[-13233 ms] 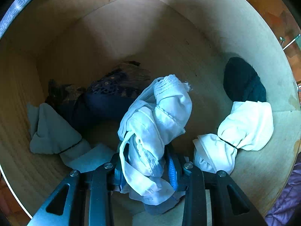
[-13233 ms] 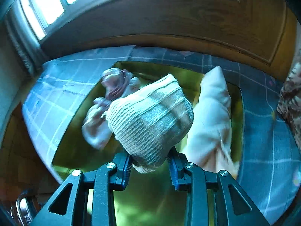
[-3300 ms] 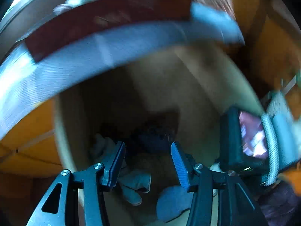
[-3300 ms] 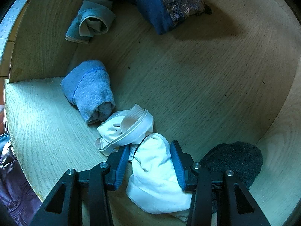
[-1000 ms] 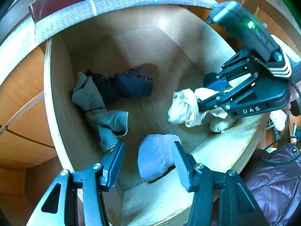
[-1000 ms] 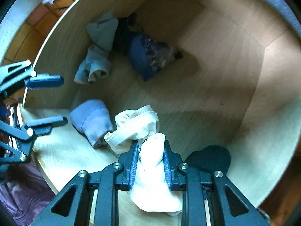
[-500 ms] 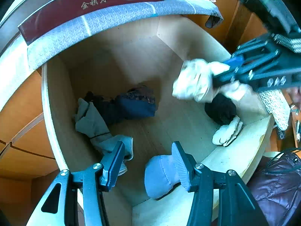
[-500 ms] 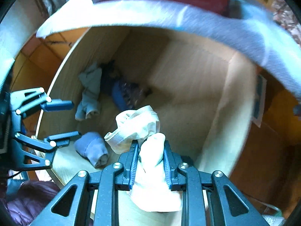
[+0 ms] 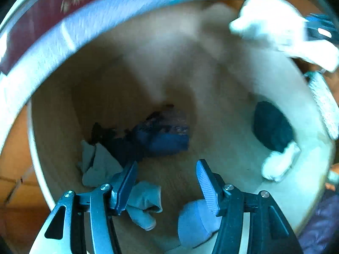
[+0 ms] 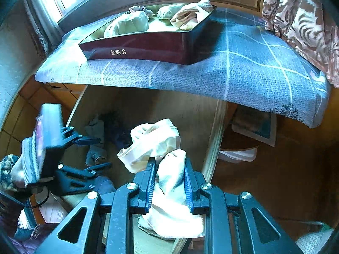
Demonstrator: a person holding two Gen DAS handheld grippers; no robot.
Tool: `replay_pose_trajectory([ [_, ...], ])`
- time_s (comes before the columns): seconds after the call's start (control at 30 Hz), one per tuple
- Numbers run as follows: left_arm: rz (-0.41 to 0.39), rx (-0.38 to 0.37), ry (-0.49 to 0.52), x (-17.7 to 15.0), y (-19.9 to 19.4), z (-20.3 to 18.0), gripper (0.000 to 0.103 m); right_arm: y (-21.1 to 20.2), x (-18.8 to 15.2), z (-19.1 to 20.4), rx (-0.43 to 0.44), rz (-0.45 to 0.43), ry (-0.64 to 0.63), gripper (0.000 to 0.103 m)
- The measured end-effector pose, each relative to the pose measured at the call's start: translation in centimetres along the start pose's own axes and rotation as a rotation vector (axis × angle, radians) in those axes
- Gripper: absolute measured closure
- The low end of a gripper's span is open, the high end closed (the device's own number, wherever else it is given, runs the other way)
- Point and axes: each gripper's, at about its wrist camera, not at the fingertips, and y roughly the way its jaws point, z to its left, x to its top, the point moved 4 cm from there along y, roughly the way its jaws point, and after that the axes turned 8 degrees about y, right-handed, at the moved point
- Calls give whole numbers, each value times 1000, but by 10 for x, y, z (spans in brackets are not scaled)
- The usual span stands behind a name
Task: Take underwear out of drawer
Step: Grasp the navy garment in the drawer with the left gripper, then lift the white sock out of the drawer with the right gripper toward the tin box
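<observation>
Since a second ago the right gripper (image 10: 168, 187) has lifted its white underwear (image 10: 163, 163) clear of the drawer (image 10: 214, 127).

Left wrist view, blurred: the left gripper (image 9: 166, 180) points down into the pale wooden drawer (image 9: 211, 74), its jaws opening with nothing between the ribbed blue pads (image 9: 204, 180). Just behind its left finger lies a grey-green knotted cloth (image 9: 101, 167), and a soft light-blue roll (image 9: 195, 222) sits under the right finger near the drawer's front edge. A dark navy lacy piece (image 9: 163, 131) lies toward the back left of the drawer floor. By the right wall rests a round black bundle (image 9: 271, 124) with a small white roll (image 9: 279, 163) touching its near end. At the upper right corner the lifted white underwear (image 9: 273, 25) hangs above the drawer's rim.

Right wrist view: the right gripper's pads pinch the crumpled white underwear, its ribbed elastic band looping up to the left. Below it is the open drawer, with the left gripper (image 10: 95, 154) reaching in from the left. Above, a blue patterned cloth (image 10: 243, 74) with pale grid lines covers the cabinet top, and a glossy maroon tray (image 10: 148, 48) on it holds several pale bundles (image 10: 127, 24).
</observation>
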Motion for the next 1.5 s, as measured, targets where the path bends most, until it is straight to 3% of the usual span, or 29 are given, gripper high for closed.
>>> replay_pose_trajectory([
  [0.07,14,-40,-46,5,9,4,44,1,0,0,2,3,-1,78],
  [0.17,24,53,-38,10,16,6,44,1,-2,0,8,11,-5,78],
  [0.57,49,85,32,23,41,9,45,12,-6,-13,17,56,-9,78],
  [0.63,53,108,51,22,41,6,49,14,-14,-12,13,75,-25,78],
  [0.73,55,125,66,19,36,5,64,23,-21,-8,4,94,-50,78],
  [0.83,35,77,33,16,31,10,76,25,-27,-6,7,100,-49,78],
  [0.9,12,9,-26,14,27,17,88,36,-24,0,7,103,-43,78],
  [1.0,-30,-71,-80,12,21,25,98,36,-25,0,5,102,-37,78],
  [1.5,-136,-397,-143,11,-8,14,99,34,-32,-1,-9,101,-33,78],
])
